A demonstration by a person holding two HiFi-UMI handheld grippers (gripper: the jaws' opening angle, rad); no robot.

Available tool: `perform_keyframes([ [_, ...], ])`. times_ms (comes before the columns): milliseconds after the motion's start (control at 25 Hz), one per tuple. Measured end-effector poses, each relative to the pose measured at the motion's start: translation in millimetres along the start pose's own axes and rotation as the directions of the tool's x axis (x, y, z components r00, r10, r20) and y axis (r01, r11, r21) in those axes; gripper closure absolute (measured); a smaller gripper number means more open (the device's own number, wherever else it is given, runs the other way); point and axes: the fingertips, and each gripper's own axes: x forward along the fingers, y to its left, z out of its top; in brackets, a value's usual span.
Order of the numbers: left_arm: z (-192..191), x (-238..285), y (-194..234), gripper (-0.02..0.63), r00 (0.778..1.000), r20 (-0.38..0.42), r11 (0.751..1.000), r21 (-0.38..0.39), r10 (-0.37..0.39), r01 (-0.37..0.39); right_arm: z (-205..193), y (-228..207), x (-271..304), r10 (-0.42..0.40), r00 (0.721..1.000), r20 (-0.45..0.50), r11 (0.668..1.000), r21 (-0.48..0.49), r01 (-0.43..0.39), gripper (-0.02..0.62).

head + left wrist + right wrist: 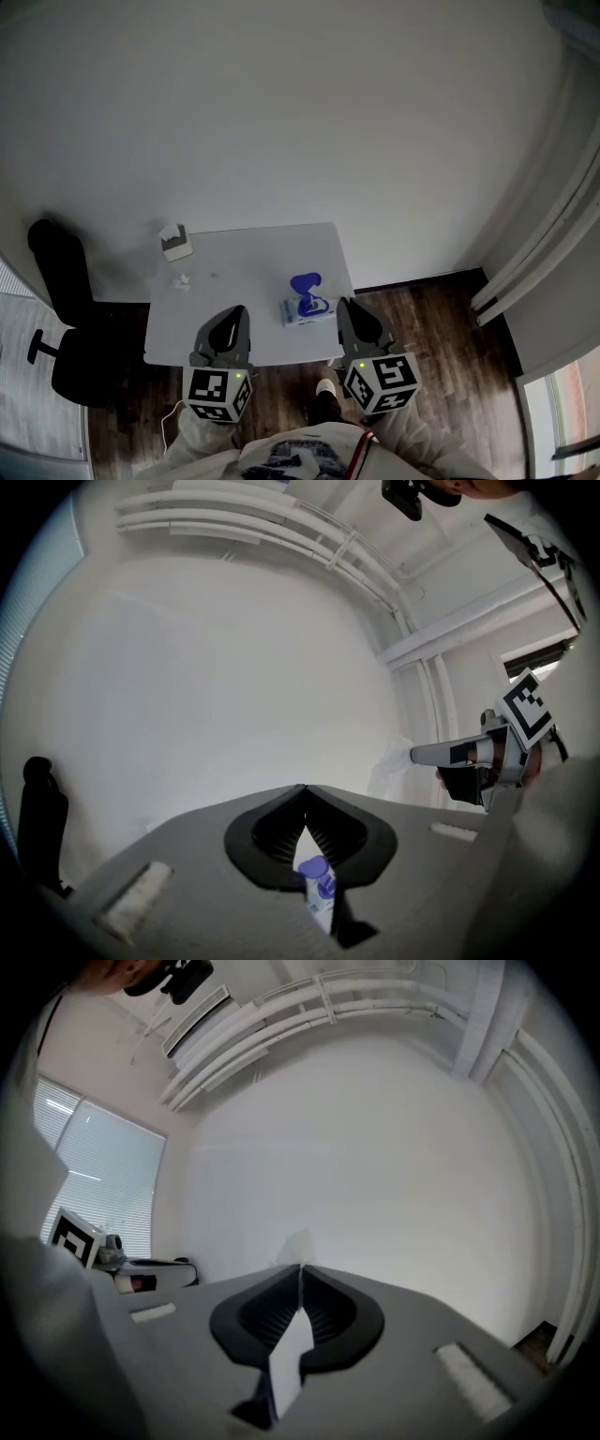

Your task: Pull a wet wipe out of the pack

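The right gripper (301, 1267) is clenched on a white wet wipe (298, 1241), a tuft of which pokes out past its joined tips. The left gripper (303, 787) has its jaws pressed together at the tips with nothing pinched. Both hang over the near edge of the pale table (244, 272), and the wipe pack (307, 307) lies on it between them, nearer the right one, its blue lid flipped up. Farther back sits a small white box (174, 242), and a black chair (61, 309) stands off the table's left end.
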Motion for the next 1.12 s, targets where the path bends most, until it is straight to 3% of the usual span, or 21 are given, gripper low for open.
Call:
perform_keyframes([
  [600,4,-84,-31,0.601,0.999,0.032,0.999,-0.008,-0.031,0.031,-4,45,-82,-0.025,1.0,0.009,1.0,0.007,0.025,0.583],
  [1120,1,-73,-50,0.601,0.999,0.022,0.999,-0.019,-0.034,0.034,-5,29,-91,-0.027,1.0,-0.004,1.0,-0.013,0.026,0.584],
])
